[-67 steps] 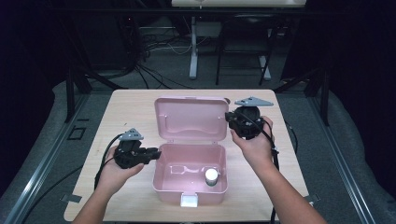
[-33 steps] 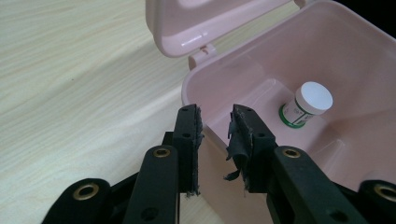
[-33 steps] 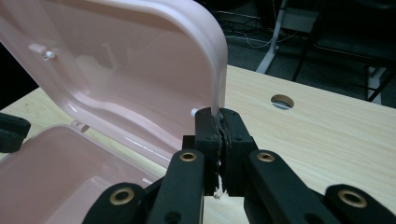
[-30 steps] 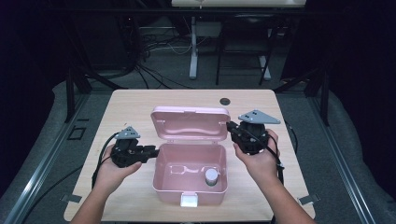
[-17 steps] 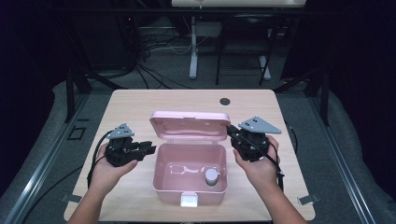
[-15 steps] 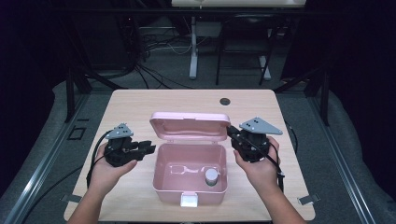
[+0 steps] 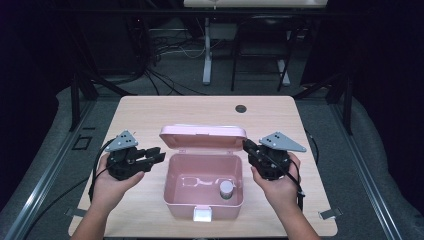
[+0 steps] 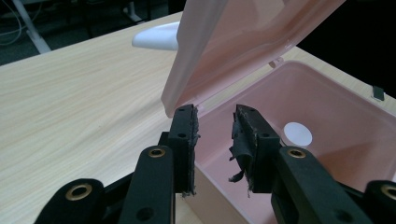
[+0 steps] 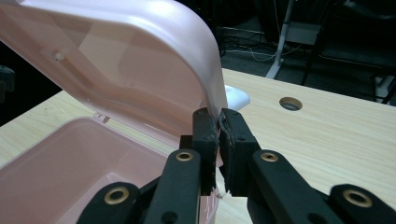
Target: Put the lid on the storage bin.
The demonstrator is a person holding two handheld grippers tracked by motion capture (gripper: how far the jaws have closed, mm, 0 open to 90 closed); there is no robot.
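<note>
Two grippers: right gripper (image 9: pixel 219 126) clamped on half-raised lid (image 9: pixel 140 60), pinched edge hidden; left gripper (image 8: pixel 215 123) released.

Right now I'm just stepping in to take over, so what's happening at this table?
A person is working the lid of a pink plastic box. The right gripper is clamped on the lid's edge, holding it partly raised. The left gripper has let its jaws open, with nothing between them. A small white-capped bottle stands inside the box.

A lab-like recording room: dark curtains (image 7: pixel 30 60), floor cables (image 7: pixel 165 47) and one bare wooden table (image 7: pixel 150 112).
</note>
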